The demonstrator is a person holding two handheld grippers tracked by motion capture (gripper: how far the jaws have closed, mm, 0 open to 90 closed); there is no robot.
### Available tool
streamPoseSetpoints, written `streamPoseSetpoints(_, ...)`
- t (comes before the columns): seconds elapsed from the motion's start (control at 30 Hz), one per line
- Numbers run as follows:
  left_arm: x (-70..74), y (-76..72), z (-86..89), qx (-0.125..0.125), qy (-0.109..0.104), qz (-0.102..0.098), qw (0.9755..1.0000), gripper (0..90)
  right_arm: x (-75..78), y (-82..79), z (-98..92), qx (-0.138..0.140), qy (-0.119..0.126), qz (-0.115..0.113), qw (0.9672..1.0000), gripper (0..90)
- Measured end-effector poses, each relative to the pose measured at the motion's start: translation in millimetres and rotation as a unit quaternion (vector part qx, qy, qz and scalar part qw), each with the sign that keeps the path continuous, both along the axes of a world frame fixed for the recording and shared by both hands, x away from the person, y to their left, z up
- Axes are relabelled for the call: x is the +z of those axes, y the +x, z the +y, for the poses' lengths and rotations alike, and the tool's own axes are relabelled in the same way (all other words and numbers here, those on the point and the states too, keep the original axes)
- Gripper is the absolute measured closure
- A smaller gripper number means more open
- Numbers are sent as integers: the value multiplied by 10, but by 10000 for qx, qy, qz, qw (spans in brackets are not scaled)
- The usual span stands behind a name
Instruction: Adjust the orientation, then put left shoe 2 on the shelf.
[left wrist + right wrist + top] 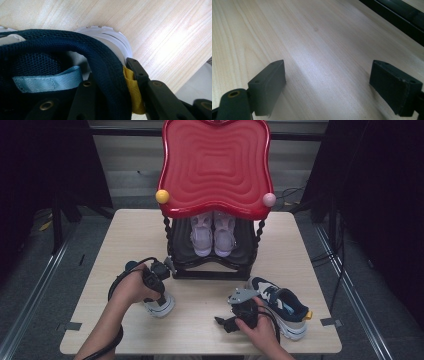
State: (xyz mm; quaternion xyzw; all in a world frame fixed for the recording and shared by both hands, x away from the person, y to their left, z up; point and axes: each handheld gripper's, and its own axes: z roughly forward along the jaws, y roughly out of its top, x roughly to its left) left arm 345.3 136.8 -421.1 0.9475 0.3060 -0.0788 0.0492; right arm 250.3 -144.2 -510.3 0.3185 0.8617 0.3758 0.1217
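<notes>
A navy mesh sneaker (50, 50) with a white sole, a light blue inner loop and a yellow heel tab (132, 87) lies under my left gripper (112, 80). One jaw sits inside the heel collar and the other presses the yellow tab from outside, so the gripper is shut on the heel. In the high view this sneaker (161, 307) lies left of centre under the left gripper (159, 296). Its mate (282, 307) lies at the front right. My right gripper (225, 323) rests beside it, open (328, 80) over bare wood.
A shoe rack with a red wavy top (215, 165) stands at the back middle of the wooden table (125, 235). A pale pink pair of shoes (212, 235) sits on its black lower shelf. The rack's black base (397, 20) runs ahead of the right gripper.
</notes>
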Motion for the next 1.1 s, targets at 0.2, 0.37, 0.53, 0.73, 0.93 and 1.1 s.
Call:
streamPoseSetpoints(0.2,5,-19,-9,-70,116,-1,9999,737,0,1,0,0,-1,-1,10000,128)
streamPoseSetpoints(0.37,91,-20,18,-71,133,-112,9998,740,-2,2,1,9,20,-2,10000,128)
streamPoseSetpoints(0.53,236,-45,30,-108,25,-125,9999,740,-1,4,2,13,18,3,10000,128)
streamPoseSetpoints(0.73,421,-72,30,-174,3,-233,9996,739,-1,3,2,10,19,6,10000,128)
streamPoseSetpoints(0.93,604,-87,21,-333,53,-262,9991,739,-1,3,2,11,17,7,10000,128)
streamPoseSetpoints(1.1,742,-98,36,-436,81,-298,9986,739,6,4,-4,36,-10,32,10000,128)
